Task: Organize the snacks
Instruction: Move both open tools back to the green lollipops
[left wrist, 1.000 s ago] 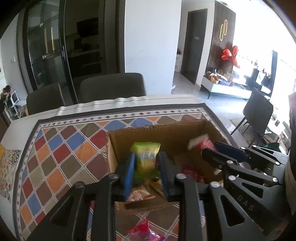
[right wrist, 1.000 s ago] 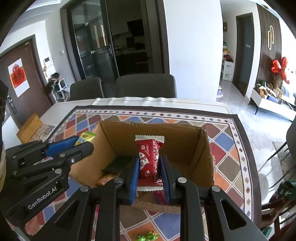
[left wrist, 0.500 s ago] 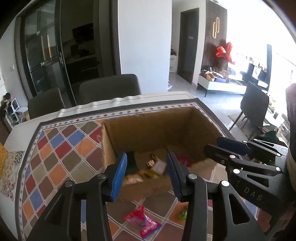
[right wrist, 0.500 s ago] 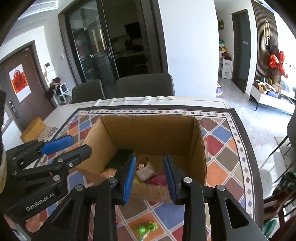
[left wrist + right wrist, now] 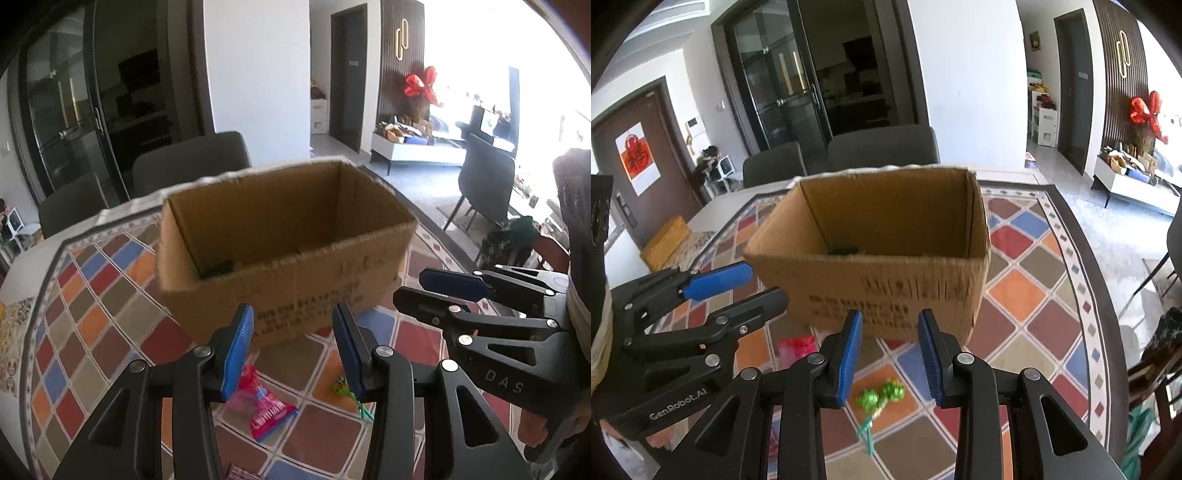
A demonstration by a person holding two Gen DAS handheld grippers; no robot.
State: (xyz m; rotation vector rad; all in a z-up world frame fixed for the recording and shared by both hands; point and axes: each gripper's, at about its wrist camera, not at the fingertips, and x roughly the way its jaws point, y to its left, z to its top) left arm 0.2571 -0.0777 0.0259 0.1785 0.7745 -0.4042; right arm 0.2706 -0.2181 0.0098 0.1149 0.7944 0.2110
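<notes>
On the patterned tablecloth [image 5: 1015, 291], the cardboard box [image 5: 886, 258] stands beyond 2 empty, parted tools. Left gripper [image 5: 291, 347] should straddle the pink packet [image 5: 267, 410]; right gripper [image 5: 890, 354] the green candy [image 5: 881, 397], probably twist-wrapped, squarely.

A home's dining room: patterned tablecloth [image 5: 1027, 288], upholstered chairs [image 5: 882, 147], glass doors [image 5: 783, 88], red wall bow [image 5: 1148, 110].

box [image 5: 886, 280]: plain brown, dark print
tabletop [image 5: 1027, 295]: diamonds in red, blue, orange, grey-brown
packet [image 5: 267, 408]: pink-red
candy [image 5: 881, 395]: bright green
claw pads [image 5: 849, 354]: blue
</notes>
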